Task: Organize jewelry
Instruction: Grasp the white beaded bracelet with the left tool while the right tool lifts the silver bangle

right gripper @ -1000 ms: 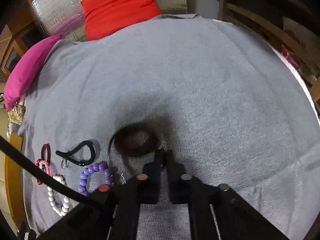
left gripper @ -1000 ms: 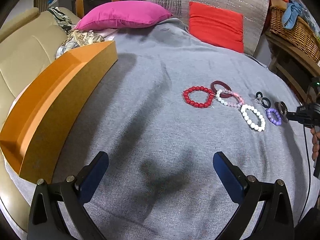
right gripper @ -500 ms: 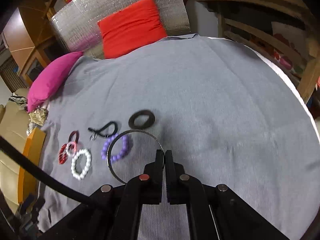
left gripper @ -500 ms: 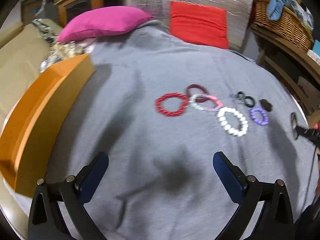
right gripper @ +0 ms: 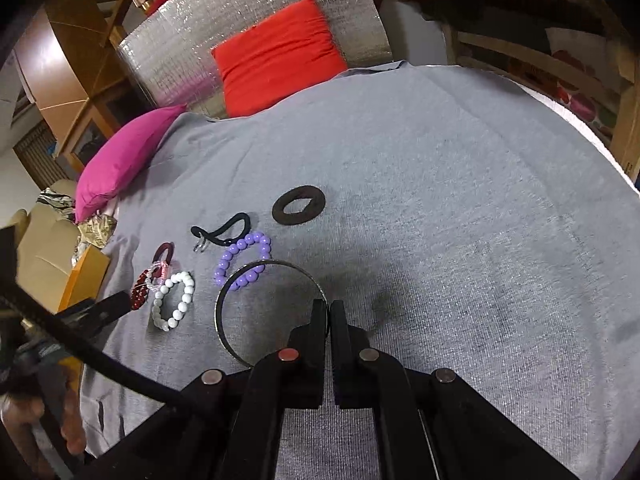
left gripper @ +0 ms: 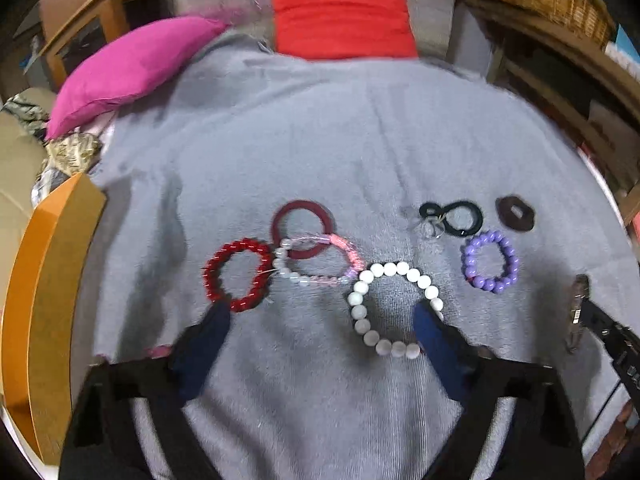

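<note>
On the grey cloth [left gripper: 320, 152], jewelry lies in a loose row, seen from the left wrist view. At far left an orange box [left gripper: 48, 300] rests along the cloth edge. Next comes a red bead bracelet [left gripper: 239, 274], its near side just ahead of the left finger of the left tongs [left gripper: 322, 332]. A maroon ring [left gripper: 302, 224] lies behind, overlapped by a pink bracelet [left gripper: 320, 262] that touches the red one. A white bead bracelet [left gripper: 394, 310] sits beside the pink one; the right finger of the left tongs covers part of its near right arc. The left tongs stand wide apart, holding nothing. Farther right, a black hair tie [left gripper: 454, 216] with a clear charm lies behind a purple bead bracelet [left gripper: 490, 261]. A brown scrunchie [left gripper: 515, 213] lies just right of the hair tie. At far right, the right tongs enter edge-on, blurred.

From the right wrist view, the right tongs [right gripper: 330, 312] are pressed together on the rim of a thin metal bangle [right gripper: 224, 292]. The bangle is held above the cloth, its hoop extending left of the fingers and overlapping the purple bracelet in view. A pink pillow [right gripper: 120, 160] and a red cushion [right gripper: 280, 56] lie at the far end of the cloth.
</note>
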The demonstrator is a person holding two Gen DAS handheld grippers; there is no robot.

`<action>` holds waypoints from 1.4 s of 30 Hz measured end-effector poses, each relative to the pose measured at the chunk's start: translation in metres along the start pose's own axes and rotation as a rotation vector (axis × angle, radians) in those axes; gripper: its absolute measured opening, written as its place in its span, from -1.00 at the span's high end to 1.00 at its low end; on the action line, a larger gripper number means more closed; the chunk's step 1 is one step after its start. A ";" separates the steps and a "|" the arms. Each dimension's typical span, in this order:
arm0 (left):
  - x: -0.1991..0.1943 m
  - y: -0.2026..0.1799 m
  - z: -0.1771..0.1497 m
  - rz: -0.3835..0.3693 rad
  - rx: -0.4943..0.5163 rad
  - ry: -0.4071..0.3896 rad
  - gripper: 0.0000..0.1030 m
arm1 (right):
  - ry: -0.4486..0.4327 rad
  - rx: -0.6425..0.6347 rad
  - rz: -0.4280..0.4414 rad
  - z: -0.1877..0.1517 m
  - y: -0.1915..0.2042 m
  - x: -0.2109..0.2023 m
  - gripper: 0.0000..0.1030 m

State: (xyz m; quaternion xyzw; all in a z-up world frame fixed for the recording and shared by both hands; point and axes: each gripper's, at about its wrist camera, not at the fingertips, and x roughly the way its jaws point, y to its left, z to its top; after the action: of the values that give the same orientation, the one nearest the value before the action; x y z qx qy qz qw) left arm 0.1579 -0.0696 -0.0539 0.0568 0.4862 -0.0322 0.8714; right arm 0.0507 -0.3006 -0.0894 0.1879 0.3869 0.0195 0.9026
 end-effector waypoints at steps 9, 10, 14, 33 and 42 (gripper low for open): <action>0.025 0.001 -0.002 -0.034 0.002 0.111 0.82 | -0.026 0.001 0.043 0.001 -0.001 -0.006 0.95; 0.022 0.001 -0.003 -0.031 0.003 0.105 0.82 | -0.024 -0.006 0.044 0.000 0.000 -0.005 0.95; 0.000 0.010 -0.015 -0.085 -0.033 0.064 0.82 | -0.026 -0.027 0.030 -0.002 0.004 -0.005 0.95; -0.074 0.056 -0.085 -0.162 -0.127 -0.068 0.82 | 0.010 -0.068 0.032 -0.030 0.032 -0.024 0.95; -0.108 0.077 -0.091 -0.168 -0.167 -0.142 0.82 | 0.000 -0.139 0.037 -0.032 0.069 -0.043 0.95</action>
State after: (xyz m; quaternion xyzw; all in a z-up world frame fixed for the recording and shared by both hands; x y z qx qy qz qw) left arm 0.0330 0.0183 -0.0045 -0.0593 0.4274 -0.0682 0.8995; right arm 0.0061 -0.2334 -0.0555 0.1321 0.3808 0.0630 0.9130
